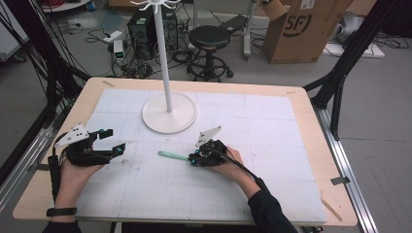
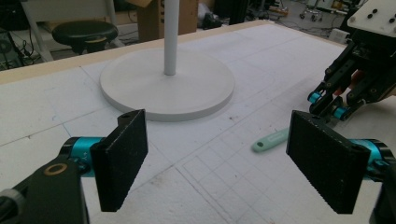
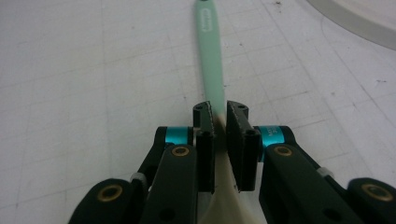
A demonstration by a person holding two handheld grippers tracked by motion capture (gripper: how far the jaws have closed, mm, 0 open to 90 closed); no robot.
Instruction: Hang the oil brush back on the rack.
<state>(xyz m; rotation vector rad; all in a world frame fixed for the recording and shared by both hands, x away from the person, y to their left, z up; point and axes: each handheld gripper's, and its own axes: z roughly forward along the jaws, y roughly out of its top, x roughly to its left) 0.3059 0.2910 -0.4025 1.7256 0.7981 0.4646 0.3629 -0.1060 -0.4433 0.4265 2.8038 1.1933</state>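
In the right gripper view, the right gripper is seen closest, its two black fingers drawn together on the pale cream end of a mint-green utensil, whose handle runs straight away from the camera and lies flat on the white gridded mat. The grip appears to have been taken at one end so that the long handle stays free and can be lifted or swung without the fingers scraping the tabletop. What that gripped end is cannot be made out, since it widens beneath the gripper and is cut off by the lower edge; a spoon bowl or spatula blade would both fit. The small marking on the handle is too blurred to be read. In the high view the utensil is found near the middle of the mat, in front of the round base of the white hanger stand and apart from it, with the right gripper at its right end. The left gripper is held well to the left, its fingers spread wide with nothing between them, presumably kept ready while the other hand works. In the left gripper view the utensil's free end is partly masked by the far finger, and the stand's pole is cut off at the top, so its hooks are seen only in the high view, themselves clipped by the frame edge. The person's forearms are cropped at the bottom.
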